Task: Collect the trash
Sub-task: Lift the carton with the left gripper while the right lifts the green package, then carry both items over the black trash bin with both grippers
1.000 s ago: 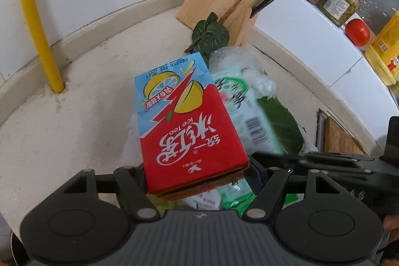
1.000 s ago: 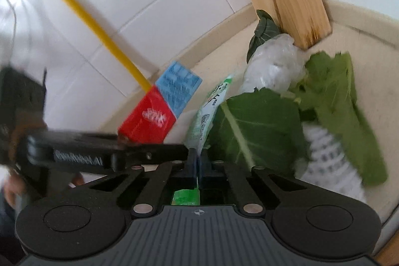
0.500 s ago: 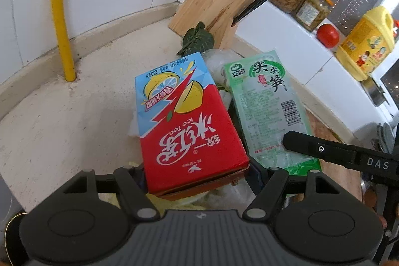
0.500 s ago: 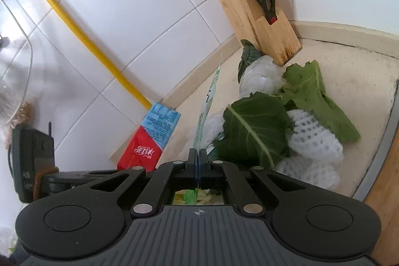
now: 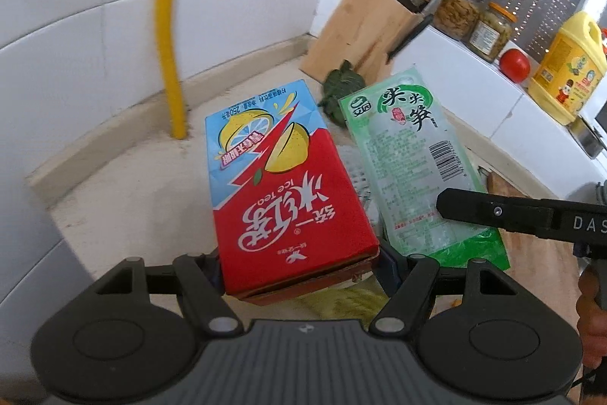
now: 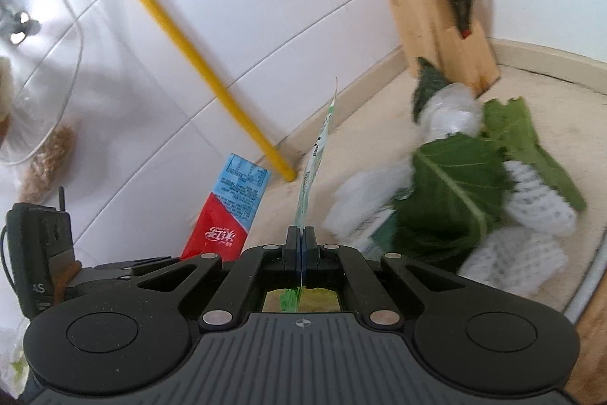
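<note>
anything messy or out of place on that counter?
Yes. A heap of kitchen waste lies loose on the counter by the knife block: limp green leaves, white foam fruit nets and crumpled clear plastic. Both grippers already hold trash, the ice tea carton and the green snack wrapper.

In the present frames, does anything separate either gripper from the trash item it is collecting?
Nothing visible does. The left gripper is already shut on the ice tea carton, and the right gripper is already shut on the green wrapper.
</note>
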### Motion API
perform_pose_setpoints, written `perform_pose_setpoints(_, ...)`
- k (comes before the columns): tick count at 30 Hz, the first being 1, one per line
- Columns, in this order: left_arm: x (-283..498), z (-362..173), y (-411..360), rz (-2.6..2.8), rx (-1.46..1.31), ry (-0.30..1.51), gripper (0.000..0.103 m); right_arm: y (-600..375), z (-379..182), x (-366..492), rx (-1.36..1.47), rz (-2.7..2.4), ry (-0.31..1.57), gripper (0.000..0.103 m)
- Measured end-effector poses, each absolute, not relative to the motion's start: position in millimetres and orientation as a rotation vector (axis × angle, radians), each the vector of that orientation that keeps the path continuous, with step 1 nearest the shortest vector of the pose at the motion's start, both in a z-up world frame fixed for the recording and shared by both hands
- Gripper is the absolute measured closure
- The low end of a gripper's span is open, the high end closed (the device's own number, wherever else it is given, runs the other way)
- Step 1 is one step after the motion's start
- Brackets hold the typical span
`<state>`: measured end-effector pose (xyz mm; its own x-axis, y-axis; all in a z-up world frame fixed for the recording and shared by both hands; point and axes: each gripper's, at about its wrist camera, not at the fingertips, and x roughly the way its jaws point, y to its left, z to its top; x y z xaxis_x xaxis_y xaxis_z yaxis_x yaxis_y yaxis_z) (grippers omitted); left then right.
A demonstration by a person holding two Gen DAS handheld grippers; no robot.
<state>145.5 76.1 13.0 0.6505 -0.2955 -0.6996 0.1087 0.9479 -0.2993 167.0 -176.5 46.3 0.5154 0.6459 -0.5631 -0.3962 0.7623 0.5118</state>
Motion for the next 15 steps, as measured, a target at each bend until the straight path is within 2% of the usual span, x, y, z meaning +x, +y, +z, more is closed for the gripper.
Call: perform_pose_setpoints(15,100.7,7.6,136.3,-0.083,-0.279,0.808,0.038,-103.4,43.6,152.7,0.258,0.791,0.856,0.102)
